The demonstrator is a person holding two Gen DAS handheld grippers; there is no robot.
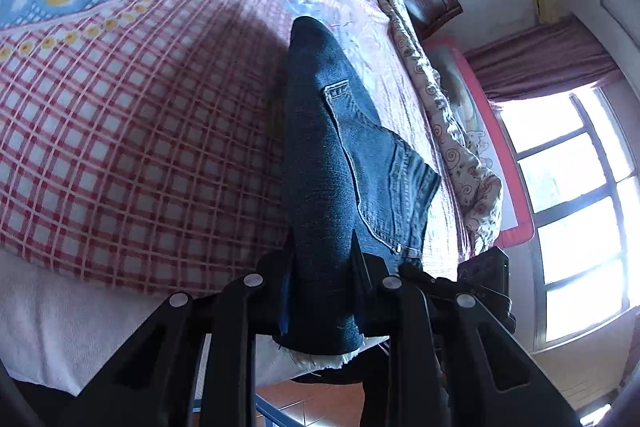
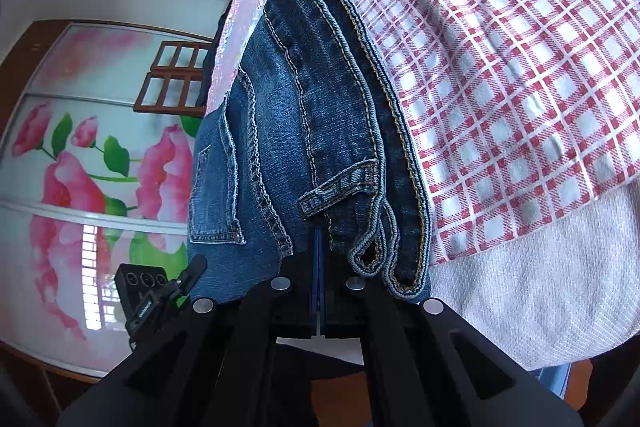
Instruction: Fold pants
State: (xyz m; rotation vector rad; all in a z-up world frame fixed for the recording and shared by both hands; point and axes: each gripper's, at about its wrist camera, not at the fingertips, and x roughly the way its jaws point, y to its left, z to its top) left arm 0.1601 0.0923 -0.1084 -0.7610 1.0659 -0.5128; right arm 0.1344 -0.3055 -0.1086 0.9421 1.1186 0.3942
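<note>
Jaws of the left gripper (image 1: pixel 322 247) pinch the frayed hem end of the jeans (image 1: pixel 340 155), the dark denim bunched between them. Jaws of the right gripper (image 2: pixel 319 267) are pressed together on the waistband end of the jeans (image 2: pixel 304 115), beside a belt loop (image 2: pixel 340 189). The jeans lie folded lengthwise on the checked bedspread (image 1: pixel 132 131), near the bed's edge.

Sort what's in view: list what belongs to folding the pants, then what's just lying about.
Belongs to the job:
jeans
left tool, shut on the frayed leg end
right tool, shut on the waistband end
checked blanket, the surface under the jeans

Just lying about:
swirl-print pillow
flowered wardrobe doors
window
</note>
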